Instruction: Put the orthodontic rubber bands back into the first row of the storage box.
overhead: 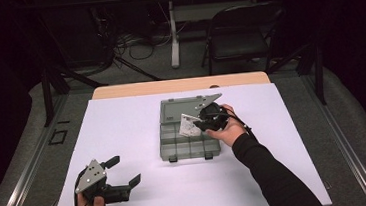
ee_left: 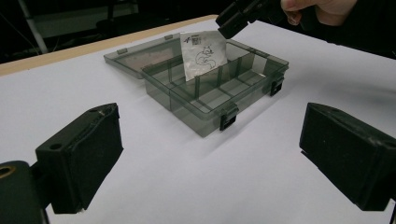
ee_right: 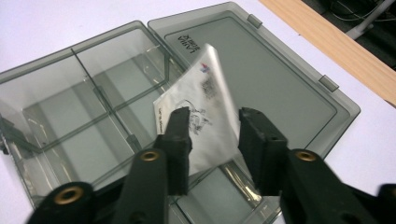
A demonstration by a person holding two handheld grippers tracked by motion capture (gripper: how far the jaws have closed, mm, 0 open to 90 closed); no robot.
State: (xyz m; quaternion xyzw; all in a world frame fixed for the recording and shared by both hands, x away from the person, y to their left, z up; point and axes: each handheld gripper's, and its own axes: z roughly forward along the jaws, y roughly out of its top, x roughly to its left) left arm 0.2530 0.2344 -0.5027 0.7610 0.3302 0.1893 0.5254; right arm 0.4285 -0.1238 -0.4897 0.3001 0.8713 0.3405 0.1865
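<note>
A person's right gripper [overhead: 203,120] hangs over an open grey compartment box [overhead: 190,147] at the middle of the white-covered counter [overhead: 124,138]. A small printed packet [ee_right: 198,119] stands tilted on edge in a back compartment, between the right fingers [ee_right: 180,135], which look parted around it rather than clamped. The lid lies flat behind. The left gripper [overhead: 122,173] rests well apart, near the counter's front left, fingers spread and empty.

A wooden table [overhead: 179,85] stands here, nearly all of it covered by a white sheet [overhead: 124,138]. Near the middle of the sheet sits a grey see-through compartment box [overhead: 189,145], its lid [overhead: 184,108] swung open and lying flat on the far side.
</note>
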